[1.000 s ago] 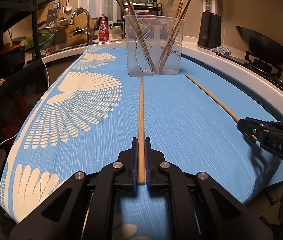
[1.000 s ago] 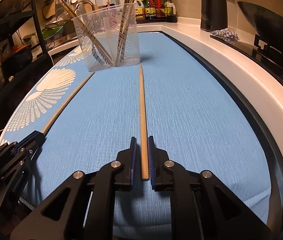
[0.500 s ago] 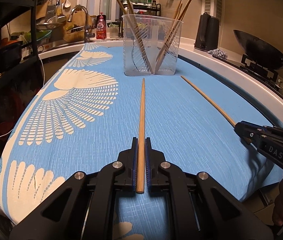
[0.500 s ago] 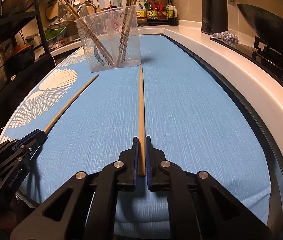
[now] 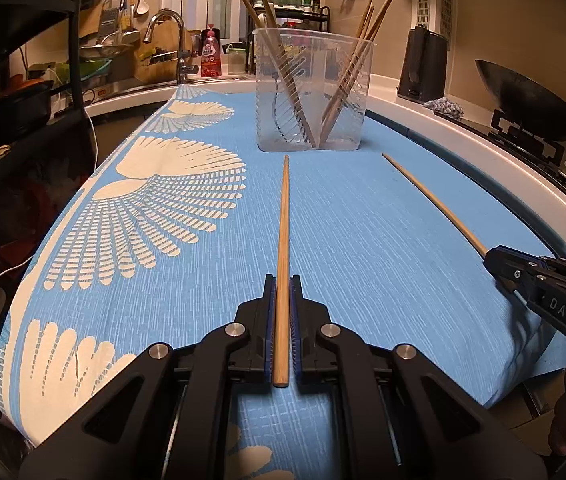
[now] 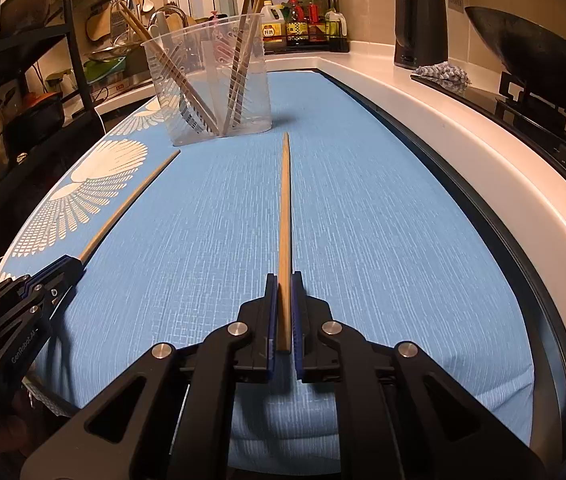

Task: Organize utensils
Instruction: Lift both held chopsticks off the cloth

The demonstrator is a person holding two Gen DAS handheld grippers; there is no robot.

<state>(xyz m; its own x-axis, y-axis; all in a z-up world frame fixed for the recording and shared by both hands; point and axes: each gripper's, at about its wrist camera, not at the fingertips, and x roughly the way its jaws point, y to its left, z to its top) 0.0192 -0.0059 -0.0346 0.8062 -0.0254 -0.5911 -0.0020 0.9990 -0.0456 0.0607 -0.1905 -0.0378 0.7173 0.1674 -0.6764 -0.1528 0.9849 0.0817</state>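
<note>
— Starting on the left: what is the left gripper (image 5: pixel 281 304) doing?

— It is pinching the butt end of a wooden chopstick (image 5: pixel 283 240), pads pressed against it on both sides. The stick is running straight ahead over the blue cloth (image 5: pixel 363 220), its tip pointing at the clear plastic holder (image 5: pixel 311 88).

— And over on the right?

— That is where things have just been changing. A second ago the right gripper (image 6: pixel 284 304) was sitting spread around the other chopstick (image 6: pixel 285 208); its jaws have just been closing, and now they are clamping that stick's end too.

— So both sticks are being held?

— Yes, one in each gripper, lying near each other and pointing the same way, just short of the holder. Several chopsticks are already leaning inside it.

— What is that meaning for the tidying?

— I would say the grabbing is finishing; lifting both and dropping them into the holder is looking like the remaining step.
</note>
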